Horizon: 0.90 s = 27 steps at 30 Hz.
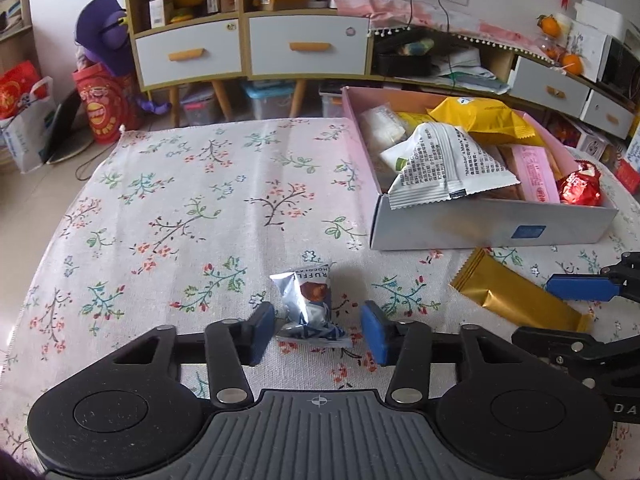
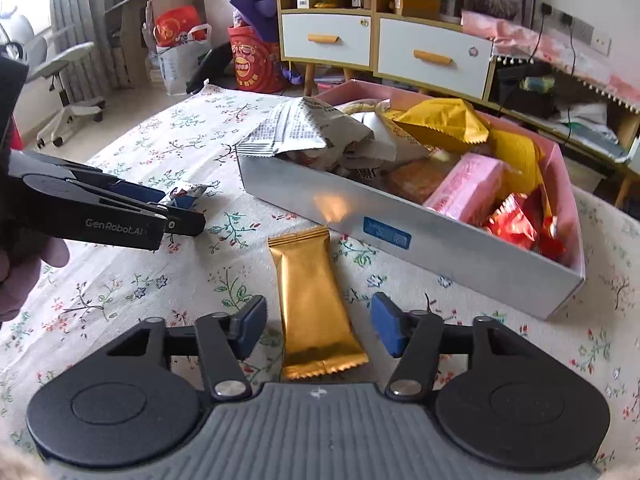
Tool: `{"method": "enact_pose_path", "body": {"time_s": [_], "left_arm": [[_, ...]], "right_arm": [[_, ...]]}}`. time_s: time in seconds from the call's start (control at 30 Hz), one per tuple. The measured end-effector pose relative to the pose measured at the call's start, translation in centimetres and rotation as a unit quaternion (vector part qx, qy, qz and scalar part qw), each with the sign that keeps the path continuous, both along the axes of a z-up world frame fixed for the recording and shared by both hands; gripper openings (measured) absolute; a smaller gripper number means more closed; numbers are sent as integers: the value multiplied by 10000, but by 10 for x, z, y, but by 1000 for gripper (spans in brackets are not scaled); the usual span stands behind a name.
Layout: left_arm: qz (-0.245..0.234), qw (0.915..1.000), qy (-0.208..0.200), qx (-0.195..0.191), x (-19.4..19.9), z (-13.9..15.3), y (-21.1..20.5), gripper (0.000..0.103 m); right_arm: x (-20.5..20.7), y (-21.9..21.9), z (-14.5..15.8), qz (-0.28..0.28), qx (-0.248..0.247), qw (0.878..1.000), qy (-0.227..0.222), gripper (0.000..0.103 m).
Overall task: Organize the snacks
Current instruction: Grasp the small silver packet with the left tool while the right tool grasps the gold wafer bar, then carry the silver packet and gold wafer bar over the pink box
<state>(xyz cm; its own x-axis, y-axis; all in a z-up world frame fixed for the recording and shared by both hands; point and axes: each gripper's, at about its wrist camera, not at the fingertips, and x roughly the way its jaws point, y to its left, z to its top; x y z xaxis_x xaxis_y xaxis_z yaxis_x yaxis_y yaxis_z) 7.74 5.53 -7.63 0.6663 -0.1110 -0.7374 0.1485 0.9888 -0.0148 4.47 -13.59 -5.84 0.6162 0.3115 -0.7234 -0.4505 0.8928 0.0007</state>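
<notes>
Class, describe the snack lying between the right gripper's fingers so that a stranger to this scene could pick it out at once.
Start at the floral tablecloth, then find the white box crammed with snacks. Just in front of its long side lies the gold packet, flat on the cloth. It is plain shiny gold with crimped ends, unlike the small silver-blue truffle packet nearby.

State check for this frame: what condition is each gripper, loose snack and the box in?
Left gripper: open, straddling truffle packet.
Right gripper: open, straddling gold bar.
Truffle packet: sealed, lying on cloth.
Gold bar: sealed, flat on cloth.
Box: open, nearly full.
White packet: overhanging box wall.
</notes>
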Motion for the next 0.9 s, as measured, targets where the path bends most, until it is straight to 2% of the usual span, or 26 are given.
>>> {"method": "enact_pose_path", "body": {"time_s": [0.07,0.17,0.23,0.27,0.43,0.63,0.9], "left_arm": [[29,10000,22,-1,-1,1,0,34],[80,9999,80,-92,-1,3,1,34],[73,9999,102,-97,-2,3,0,33],[47,9999,130,-98,-2,4,0,22],[-47,9996,184,-222,-4,10,-2,21],[-164,9995,215,-182,-7,11,-8,20],[-199,9994,152,-256,-15,22,-9,20]], "right_arm": [[-2,4,0,23,-163,9998,-89,39],[-4,6,1,73,-264,9995,-141,29],[-4,6,2,73,-258,9996,-119,28],[-4,6,3,65,-254,9996,-102,28],[-6,6,6,64,-171,9998,9,28],[-8,2,15,-1,-17,10000,80,28],[-13,-8,27,-93,206,9997,35,28]]}}
